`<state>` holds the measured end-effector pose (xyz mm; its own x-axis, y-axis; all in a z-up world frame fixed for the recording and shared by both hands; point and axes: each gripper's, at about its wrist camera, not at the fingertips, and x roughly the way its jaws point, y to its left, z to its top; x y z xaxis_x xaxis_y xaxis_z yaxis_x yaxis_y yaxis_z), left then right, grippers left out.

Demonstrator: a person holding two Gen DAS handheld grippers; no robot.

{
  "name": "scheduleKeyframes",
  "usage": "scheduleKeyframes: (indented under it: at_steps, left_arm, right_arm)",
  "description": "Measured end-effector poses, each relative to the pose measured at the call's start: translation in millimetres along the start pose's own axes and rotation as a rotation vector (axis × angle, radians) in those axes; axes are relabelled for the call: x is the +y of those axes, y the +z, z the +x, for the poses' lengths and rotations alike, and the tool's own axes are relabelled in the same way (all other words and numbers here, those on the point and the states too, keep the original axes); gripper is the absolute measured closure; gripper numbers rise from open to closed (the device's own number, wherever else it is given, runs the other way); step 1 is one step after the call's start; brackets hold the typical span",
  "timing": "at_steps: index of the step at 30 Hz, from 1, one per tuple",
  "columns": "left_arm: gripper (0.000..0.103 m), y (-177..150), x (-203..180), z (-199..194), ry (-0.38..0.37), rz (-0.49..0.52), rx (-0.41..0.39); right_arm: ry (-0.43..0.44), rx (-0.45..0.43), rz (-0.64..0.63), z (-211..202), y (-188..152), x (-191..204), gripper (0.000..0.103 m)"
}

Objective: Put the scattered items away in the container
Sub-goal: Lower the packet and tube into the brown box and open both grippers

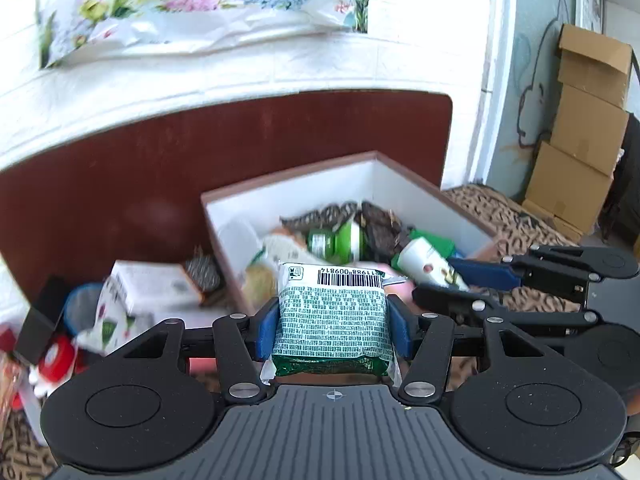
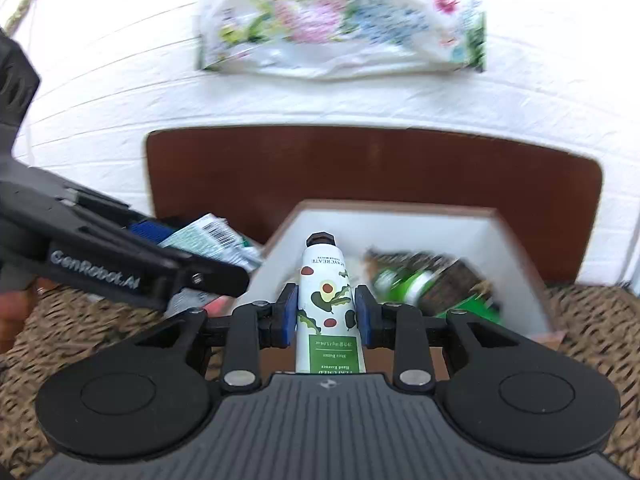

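My left gripper (image 1: 332, 326) is shut on a green and white snack packet (image 1: 332, 320) with a barcode, held above the near edge of the white box with a brown rim (image 1: 288, 178). My right gripper (image 2: 326, 312) is shut on a white hand cream tube (image 2: 326, 288) with an avocado print and black cap, pointing into the same box (image 2: 516, 240). The box holds a green jar (image 1: 340, 240) and dark packets. In the left wrist view the right gripper (image 1: 452, 276) with the tube (image 1: 424, 260) shows at the right. The left gripper (image 2: 208, 240) and packet (image 2: 208, 236) show in the right wrist view.
Scattered items lie left of the box: a white carton (image 1: 156, 284), a blue-rimmed tub (image 1: 82, 304), a red roll (image 1: 58, 358) and a black block (image 1: 36, 332). A dark red board (image 1: 160, 168) stands behind. Cardboard boxes (image 1: 584, 128) are stacked at the right.
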<state>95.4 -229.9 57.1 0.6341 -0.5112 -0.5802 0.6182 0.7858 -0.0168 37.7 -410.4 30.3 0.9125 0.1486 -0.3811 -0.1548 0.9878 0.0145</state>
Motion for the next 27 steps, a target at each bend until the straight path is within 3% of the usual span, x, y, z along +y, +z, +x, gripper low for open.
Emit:
scheduleKeyframes:
  at_steps: [11,22,27]
  left_arm:
    - [0.046,60.5,12.6,94.1,0.005,-0.070,0.027]
    - [0.046,63.8,29.7,189.3,-0.006,-0.115,0.109]
    - [0.038,62.1,30.7,214.3,0.014,-0.106,0.131]
  right_arm:
    - [-0.159,0.070,-0.005,93.3,36.9,-81.3,0.069]
    - [-0.251,0.204,0.009,181.9,30.5,-127.5,0.069]
    - [-0.264,0.237,0.018,193.7,35.6,-135.5,0.069]
